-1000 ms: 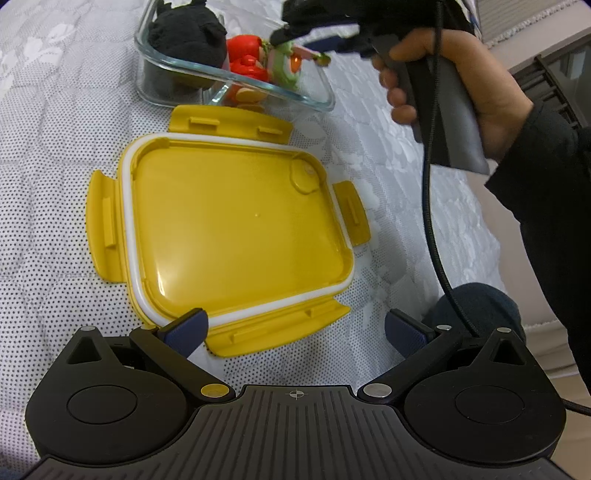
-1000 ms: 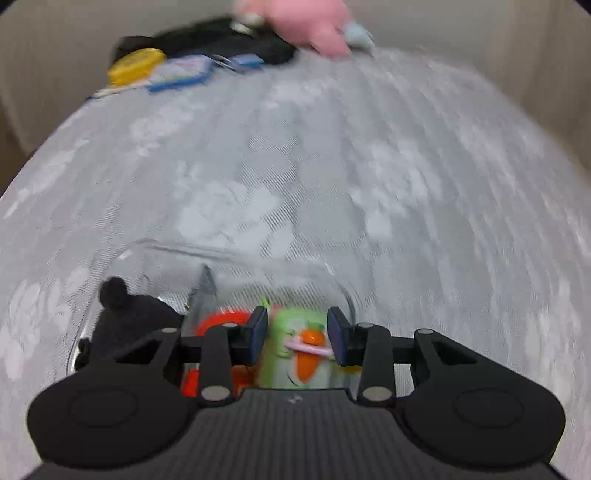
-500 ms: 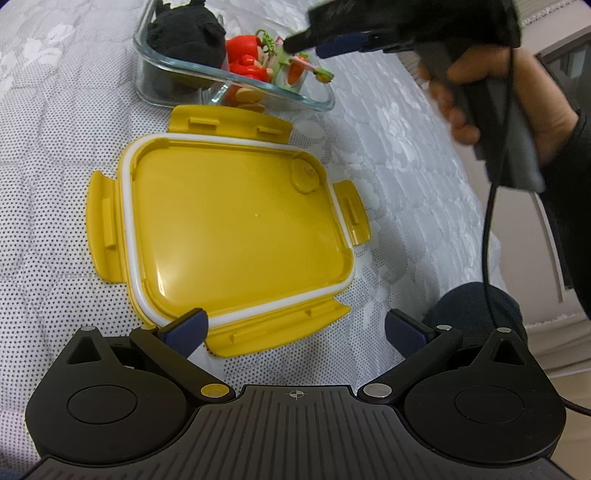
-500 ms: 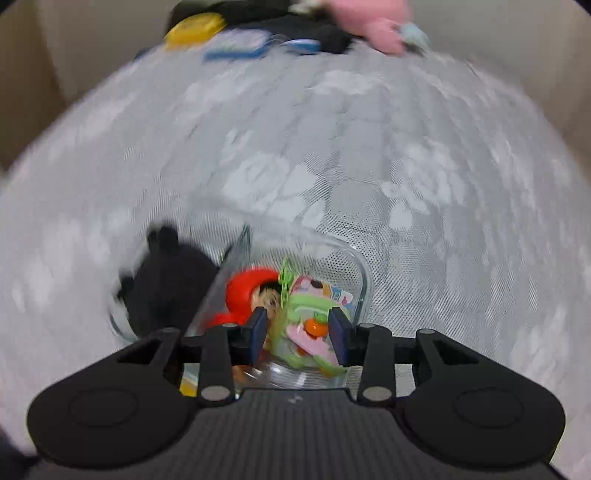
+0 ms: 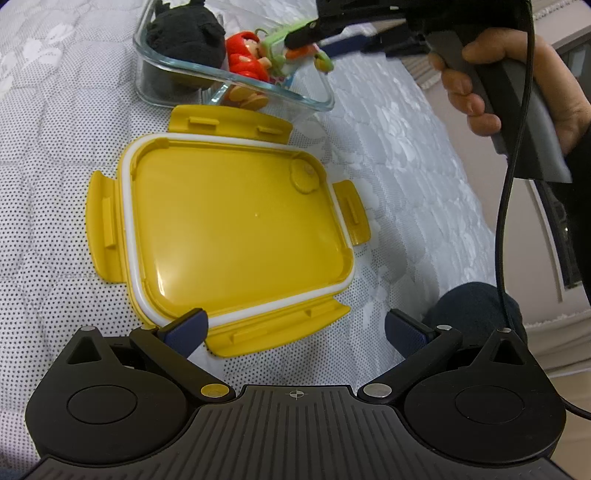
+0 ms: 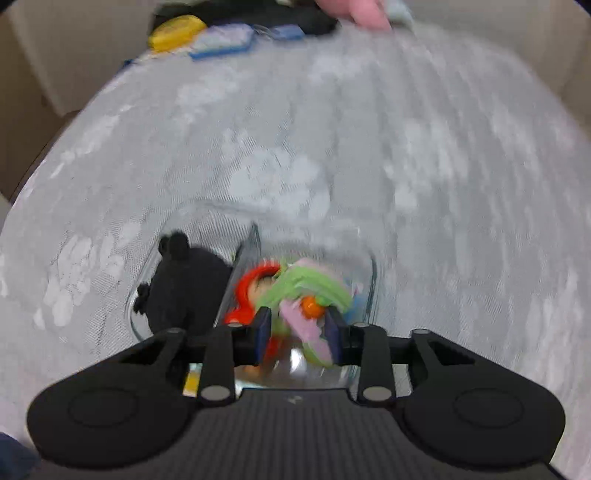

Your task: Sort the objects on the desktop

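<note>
Step in hand: dropping the green toy [image 6: 306, 295] into the right compartment of the glass container [image 5: 236, 75], by my reading.
Right gripper [image 6: 297, 332]: above that compartment, jaws opening, the toy between them; contact was too blurred to judge.
Left gripper [image 5: 295, 326]: spread wide, empty, poised at the near edge of the yellow lid [image 5: 236, 225].
Already sorted: black plush [image 5: 186, 31] in the left compartment, red figure [image 5: 247, 55] in the right.
Next move: probably clear the right gripper, then fit the lid, which lay just beside the container.
</note>
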{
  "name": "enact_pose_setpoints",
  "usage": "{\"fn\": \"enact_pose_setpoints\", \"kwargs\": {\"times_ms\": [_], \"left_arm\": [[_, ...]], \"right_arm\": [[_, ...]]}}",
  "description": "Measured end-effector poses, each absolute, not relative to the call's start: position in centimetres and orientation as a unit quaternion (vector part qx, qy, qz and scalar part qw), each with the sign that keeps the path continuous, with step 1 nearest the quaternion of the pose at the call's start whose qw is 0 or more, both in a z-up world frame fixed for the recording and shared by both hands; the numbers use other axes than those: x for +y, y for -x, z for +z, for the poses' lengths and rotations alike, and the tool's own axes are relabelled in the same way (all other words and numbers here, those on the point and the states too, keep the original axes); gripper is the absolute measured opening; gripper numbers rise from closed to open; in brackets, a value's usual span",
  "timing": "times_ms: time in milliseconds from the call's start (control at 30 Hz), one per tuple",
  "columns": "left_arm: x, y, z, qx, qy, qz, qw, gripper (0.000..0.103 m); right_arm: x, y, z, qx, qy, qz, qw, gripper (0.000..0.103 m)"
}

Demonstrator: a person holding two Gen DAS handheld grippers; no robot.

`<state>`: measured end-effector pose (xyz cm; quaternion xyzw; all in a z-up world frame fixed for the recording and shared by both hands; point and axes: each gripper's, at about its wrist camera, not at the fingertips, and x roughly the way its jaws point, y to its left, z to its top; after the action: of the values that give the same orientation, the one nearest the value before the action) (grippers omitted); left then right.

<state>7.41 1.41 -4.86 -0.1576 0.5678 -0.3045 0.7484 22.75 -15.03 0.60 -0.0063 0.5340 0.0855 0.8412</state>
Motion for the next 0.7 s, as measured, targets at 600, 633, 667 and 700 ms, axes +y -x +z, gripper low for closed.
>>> {"fn": "enact_pose_setpoints", "kwargs": {"times_ms": [600,633,667,700], "left_arm": [[1.3,-7.4,-4.9,0.568,0.157,-0.304,0.748,0.103],[1.3,-7.4,-4.9,0.568,0.158,-0.304,0.748,0.103],[1.2,-7.4,-4.9,0.568,0.158,-0.304,0.748,0.103],[1.2,-7.4,-4.9,0.568,0.158,-0.304,0.748,0.103]], "right_arm": [[-13.7,-22.0,-2.0,0.502,0.029,0.069,0.862,0.045],[-14.1,-22.0,-2.1,0.495,0.008,0.061,0.867,0.041],[-14.6,-22.1,-2.1,0.489,-0.024,0.053,0.87,0.035],[-15.5,-22.2,-2.2,0.484,-0.073,0.047,0.871,0.035]]}}
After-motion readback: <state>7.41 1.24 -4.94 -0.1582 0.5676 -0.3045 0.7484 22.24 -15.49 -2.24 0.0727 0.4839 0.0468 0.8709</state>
